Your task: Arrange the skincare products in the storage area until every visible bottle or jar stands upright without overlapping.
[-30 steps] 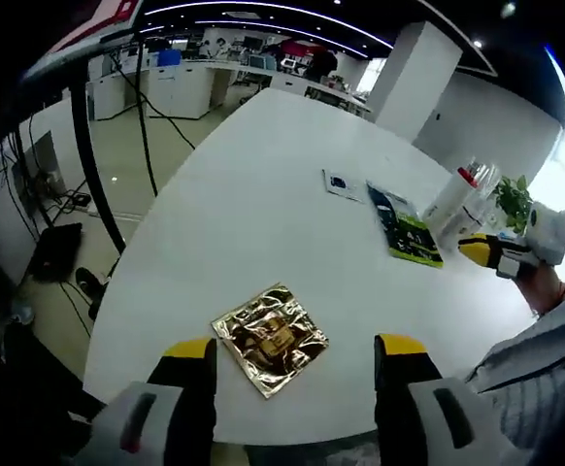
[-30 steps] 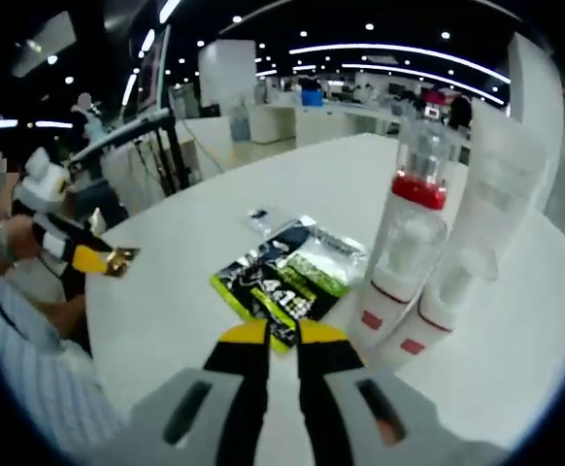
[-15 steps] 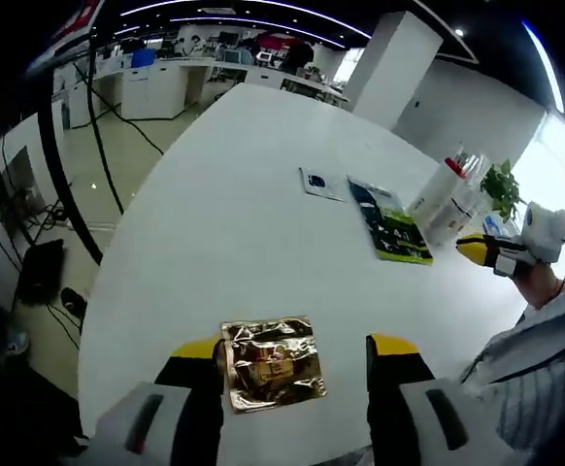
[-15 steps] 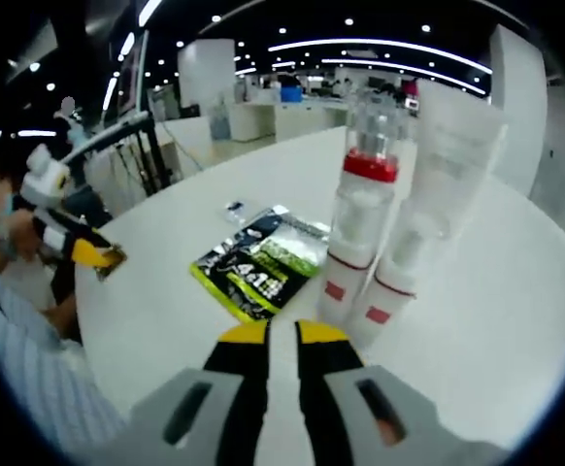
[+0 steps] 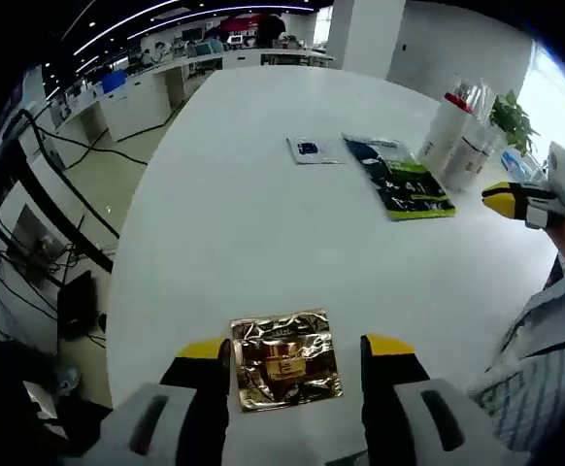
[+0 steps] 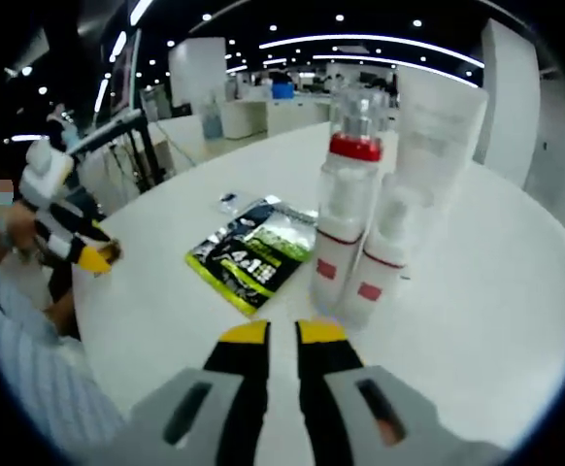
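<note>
A large white round-edged desk [image 5: 263, 223] is filling the scene, in an open office with ceiling lights. In the left gripper view, the left gripper [image 5: 295, 361] is hovering at the near edge of the desk with its yellow-tipped jaws spread wide, and a shiny gold foil sachet [image 5: 284, 359] is lying flat on the desk between them; whether the jaws are touching it cannot be told. Further along the desk, toward its far right side, a small white sachet with a dark mark [image 5: 314, 149] is lying flat, with a black and green sachet [image 5: 402, 181] just beside it. Past these, two skincare products are standing upright close together near the far right edge: a clear bottle with a red collar [image 5: 447, 123] and a white tube [image 5: 474, 146] standing on its cap. A green plant [image 5: 514, 118] is sitting behind them. The right gripper [image 5: 512, 198] is coming in from the right, held above the desk near the bottle and tube.

In the right gripper view, the right gripper [image 6: 282, 340] is pointing at the foot of the bottle [image 6: 345, 194] and tube [image 6: 414, 175], its jaws nearly together with a narrow slit between them, holding nothing. The black and green sachet [image 6: 253, 257] is lying to their left
</note>
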`<action>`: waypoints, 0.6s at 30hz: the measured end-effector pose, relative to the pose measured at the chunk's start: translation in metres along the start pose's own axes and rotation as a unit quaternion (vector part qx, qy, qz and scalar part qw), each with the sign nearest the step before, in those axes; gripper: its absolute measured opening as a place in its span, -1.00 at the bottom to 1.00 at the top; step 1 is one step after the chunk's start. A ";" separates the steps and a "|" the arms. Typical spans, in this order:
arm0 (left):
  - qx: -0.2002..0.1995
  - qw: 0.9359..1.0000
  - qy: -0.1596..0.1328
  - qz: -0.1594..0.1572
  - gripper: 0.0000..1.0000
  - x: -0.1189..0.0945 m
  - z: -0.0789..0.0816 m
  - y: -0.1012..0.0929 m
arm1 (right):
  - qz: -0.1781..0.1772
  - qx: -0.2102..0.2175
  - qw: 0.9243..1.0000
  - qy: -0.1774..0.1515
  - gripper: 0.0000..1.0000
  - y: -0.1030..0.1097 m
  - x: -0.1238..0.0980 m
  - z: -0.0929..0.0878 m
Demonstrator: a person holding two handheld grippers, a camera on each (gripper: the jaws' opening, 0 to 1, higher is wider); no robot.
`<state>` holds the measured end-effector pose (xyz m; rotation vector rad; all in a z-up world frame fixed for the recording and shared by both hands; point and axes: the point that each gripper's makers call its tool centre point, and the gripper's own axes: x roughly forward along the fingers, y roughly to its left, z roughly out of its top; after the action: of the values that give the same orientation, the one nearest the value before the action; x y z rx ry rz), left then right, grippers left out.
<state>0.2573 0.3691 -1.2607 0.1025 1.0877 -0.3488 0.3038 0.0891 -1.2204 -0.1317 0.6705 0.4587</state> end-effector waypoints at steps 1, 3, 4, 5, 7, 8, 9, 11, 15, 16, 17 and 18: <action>0.002 1.000 0.010 0.008 0.11 0.001 -0.001 0.000 | 0.000 -0.001 1.000 0.000 -0.82 0.000 0.000 0.000; 0.020 0.999 0.032 0.023 0.11 0.001 -0.004 0.002 | 0.001 -0.002 1.000 -0.001 -0.82 0.001 -0.001 0.001; 0.026 0.998 0.044 0.033 0.12 0.002 -0.006 0.005 | 0.001 -0.002 1.000 -0.002 -0.82 0.001 -0.001 0.001; -0.005 0.998 0.049 0.029 0.12 0.001 -0.006 0.003 | 0.001 -0.002 1.000 -0.002 -0.82 0.002 -0.002 0.001; -0.003 0.998 0.053 0.033 0.13 0.001 -0.006 0.004 | 0.001 -0.003 1.000 -0.003 -0.82 0.002 -0.003 0.001; -0.011 0.997 0.061 0.036 0.15 0.001 -0.007 0.004 | 0.000 -0.005 1.000 -0.003 -0.82 0.002 -0.004 0.001; -0.021 0.997 0.067 0.040 0.15 0.001 -0.008 0.005 | -0.001 -0.009 1.000 -0.003 -0.82 0.001 -0.005 0.000; -0.025 0.995 0.083 0.043 0.16 0.000 -0.009 0.005 | -0.002 -0.015 1.000 -0.002 -0.82 -0.001 -0.006 0.000; -0.031 0.992 0.114 0.045 0.14 0.000 -0.010 0.005 | 0.007 -0.008 1.000 0.010 -0.82 -0.002 -0.008 -0.006; -0.031 0.991 0.119 0.044 0.14 0.000 -0.010 0.006 | 0.007 -0.007 1.000 0.011 -0.81 -0.002 -0.009 -0.007; -0.031 0.991 0.122 0.044 0.13 0.000 -0.010 0.006 | 0.007 -0.006 1.000 0.012 -0.81 -0.002 -0.010 -0.008; -0.031 0.991 0.123 0.043 0.12 0.000 -0.010 0.006 | 0.006 -0.005 1.000 0.012 -0.81 -0.003 -0.012 -0.008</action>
<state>0.2506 0.3775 -1.2659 0.1394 1.3324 -0.2273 0.2925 0.0798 -1.2198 -0.1418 0.6923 0.4733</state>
